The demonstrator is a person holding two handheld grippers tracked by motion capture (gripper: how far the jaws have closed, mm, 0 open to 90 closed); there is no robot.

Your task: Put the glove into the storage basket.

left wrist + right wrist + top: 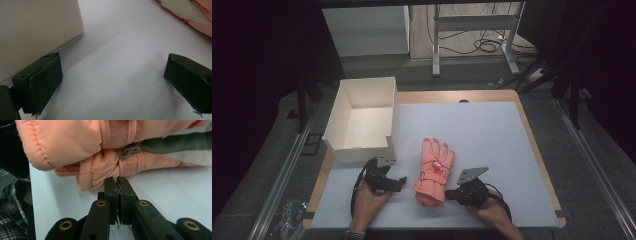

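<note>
A salmon-pink padded glove [434, 170] lies flat on the pale mat, fingers pointing away, cuff toward the person. My right gripper [449, 194] lies just right of the cuff. In the right gripper view its jaws stand pressed together, and my right gripper [116, 181] touches the lower edge of the glove's [75, 142] cuff with its tips; no fabric is visibly pinched between them. My left gripper [401, 182] rests on the mat left of the glove, jaws wide apart. Bare mat lies between the jaws of the left gripper [112, 75], and the glove [190, 12] sits far off at upper right.
An open white box [367, 82] stands at the mat's back left, its front wall [32, 30] close to my left gripper. The pale mat [492, 140] covers a wooden table. A plaid sleeve [10, 220] lies beyond the glove's cuff.
</note>
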